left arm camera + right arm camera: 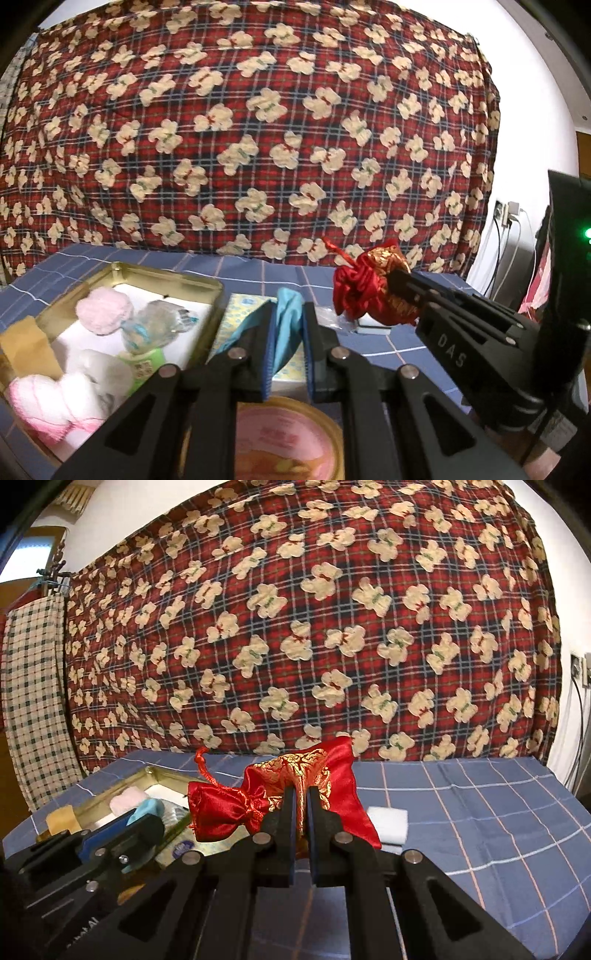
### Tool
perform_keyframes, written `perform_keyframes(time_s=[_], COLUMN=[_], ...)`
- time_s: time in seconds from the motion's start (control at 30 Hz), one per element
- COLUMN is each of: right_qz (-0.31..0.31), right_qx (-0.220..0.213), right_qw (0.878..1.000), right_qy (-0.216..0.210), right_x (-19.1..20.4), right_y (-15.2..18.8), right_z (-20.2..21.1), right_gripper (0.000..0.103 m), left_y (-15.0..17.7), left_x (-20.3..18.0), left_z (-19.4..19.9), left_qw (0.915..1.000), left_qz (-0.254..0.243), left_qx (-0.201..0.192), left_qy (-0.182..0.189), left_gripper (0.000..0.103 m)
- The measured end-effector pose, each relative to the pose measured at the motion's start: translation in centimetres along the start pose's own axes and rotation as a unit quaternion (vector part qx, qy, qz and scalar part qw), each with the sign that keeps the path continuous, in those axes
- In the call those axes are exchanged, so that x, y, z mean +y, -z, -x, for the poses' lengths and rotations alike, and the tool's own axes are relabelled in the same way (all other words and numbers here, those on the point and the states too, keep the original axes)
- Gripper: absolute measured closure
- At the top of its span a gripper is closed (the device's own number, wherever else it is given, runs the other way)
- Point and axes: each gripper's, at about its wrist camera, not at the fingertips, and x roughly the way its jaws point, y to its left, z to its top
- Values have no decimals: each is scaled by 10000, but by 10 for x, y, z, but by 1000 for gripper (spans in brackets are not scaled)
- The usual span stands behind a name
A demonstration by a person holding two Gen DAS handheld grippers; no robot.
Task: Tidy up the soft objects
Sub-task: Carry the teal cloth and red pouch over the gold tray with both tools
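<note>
Red pouch [295, 794]: clamped in the right claw [302, 805], held clear above the blue cloth.
Blue rag [288, 325]: pinched in the left claw [288, 332].
Tin [207, 284]: left of and below both claws; both items are best carried over its rim before release.

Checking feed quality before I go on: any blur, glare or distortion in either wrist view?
Left wrist: tin box and its soft contents look motion-smeared; a green light flares at the right edge. Right wrist: red pouch sharp, satin glinting. Both: fisheye bows the bear blanket.
</note>
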Motion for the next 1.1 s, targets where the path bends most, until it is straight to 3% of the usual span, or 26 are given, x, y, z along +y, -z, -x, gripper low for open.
perform_keyframes(time_s=[0.47,1.1], right_qz=[240,594], right_qx=[95,711], right_qw=[9975,9863], right_qy=[-655,-1366], right_x=[52,122], right_y=[-24,-29], right_z=[-16,-50], right_gripper=[97,96], left_y=[-15,-23], left_x=[49,124], left_z=[13,27], left_qw=[9985,9913], left_qz=[170,482], left_qx=[43,152], left_qy=[-510,-1218], left_gripper=[92,92])
